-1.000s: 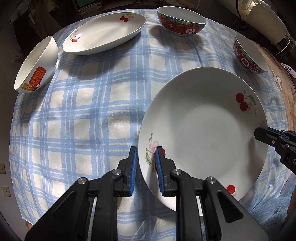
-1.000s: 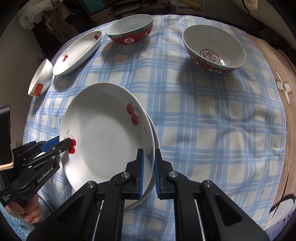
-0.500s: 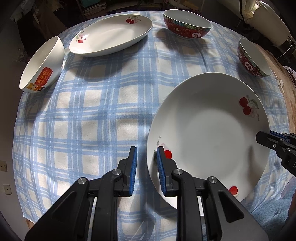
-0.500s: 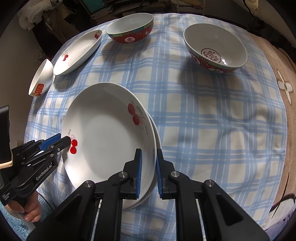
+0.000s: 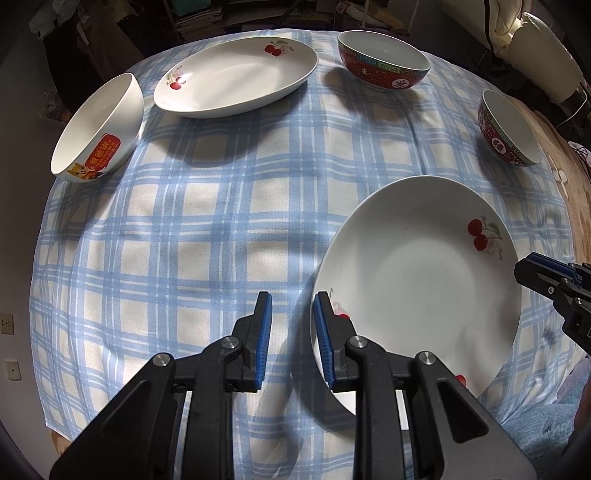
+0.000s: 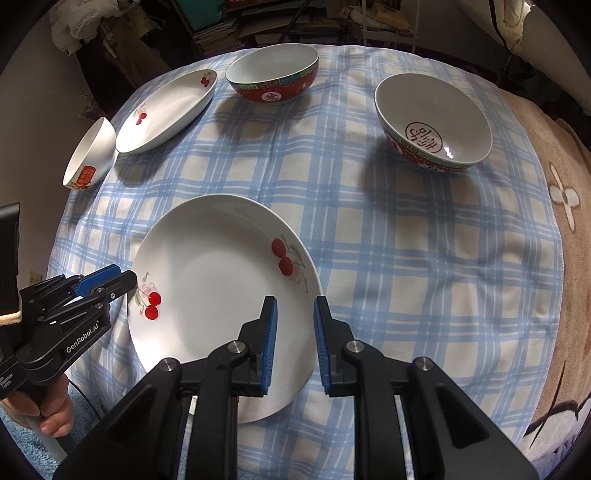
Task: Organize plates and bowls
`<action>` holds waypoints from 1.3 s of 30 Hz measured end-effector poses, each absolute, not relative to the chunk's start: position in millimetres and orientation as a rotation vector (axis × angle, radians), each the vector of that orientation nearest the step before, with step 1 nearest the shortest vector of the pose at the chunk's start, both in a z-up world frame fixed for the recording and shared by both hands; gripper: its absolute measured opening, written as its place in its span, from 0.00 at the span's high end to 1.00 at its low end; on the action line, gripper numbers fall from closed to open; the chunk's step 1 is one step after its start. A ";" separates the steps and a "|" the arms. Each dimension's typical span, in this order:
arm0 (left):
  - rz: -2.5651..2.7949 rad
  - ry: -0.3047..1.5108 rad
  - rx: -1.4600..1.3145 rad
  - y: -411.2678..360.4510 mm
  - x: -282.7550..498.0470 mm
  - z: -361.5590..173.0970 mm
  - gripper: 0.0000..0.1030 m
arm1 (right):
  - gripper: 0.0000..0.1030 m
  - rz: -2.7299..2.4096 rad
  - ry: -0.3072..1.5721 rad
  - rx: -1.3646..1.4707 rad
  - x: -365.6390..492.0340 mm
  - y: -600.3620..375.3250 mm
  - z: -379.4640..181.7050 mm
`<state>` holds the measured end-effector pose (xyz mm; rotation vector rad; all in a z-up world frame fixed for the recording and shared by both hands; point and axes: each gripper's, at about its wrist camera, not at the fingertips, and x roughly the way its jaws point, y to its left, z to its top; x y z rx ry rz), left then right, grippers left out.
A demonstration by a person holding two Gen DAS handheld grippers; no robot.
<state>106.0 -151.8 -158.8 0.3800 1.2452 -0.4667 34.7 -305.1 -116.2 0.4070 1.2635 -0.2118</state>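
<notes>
While both sets of jaws stand narrowly parted with nothing pressed between the pads, the left gripper (image 5: 291, 332) hovers at the cherry plate's (image 5: 417, 280) eight o'clock rim, its right finger over the rim edge and its left finger over bare cloth. The right gripper (image 6: 295, 332) sits at the plate's four o'clock edge; its jaws have just been opening, and the rim lies below the gap between the blue pads, not clamped. Seen from the right wrist, the left gripper's tips reach the plate's nine o'clock edge, with a hand (image 6: 48, 413) on its handle at the frame's lower left.

Nothing stands between the grippers and the other dishes. From the left wrist view, an oval cherry dish (image 5: 236, 77) sits at twelve o'clock on the far side, a white bowl with a red label (image 5: 99, 129) at ten o'clock tipped onto its side, a red patterned bowl (image 5: 384, 62) at one o'clock, and a second red bowl (image 5: 509, 129) at two o'clock. All appear empty; the second red bowl shows a printed round mark inside in the right wrist view.

Everything rests on a blue plaid tablecloth (image 5: 221, 229). A tan blanket with a flower motif (image 6: 561, 199) lies at three o'clock, and stacked books or papers (image 6: 221, 26) fill the dim background.
</notes>
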 end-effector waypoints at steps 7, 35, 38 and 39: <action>-0.414 1.232 0.347 -135.7 114.3 -147.9 0.59 | 0.53 -0.209 1.234 0.398 34.3 -300.5 -110.5; -0.060 1.141 0.128 -98.0 223.9 -94.0 0.16 | 0.09 0.005 1.037 0.220 176.9 -289.2 -28.9; -0.048 1.145 0.083 -100.0 237.5 -96.8 0.16 | 0.09 0.031 1.021 0.186 200.4 -290.3 -21.8; -0.046 1.149 0.066 -101.0 241.1 -98.4 0.16 | 0.09 0.034 1.017 0.167 208.0 -290.4 -20.8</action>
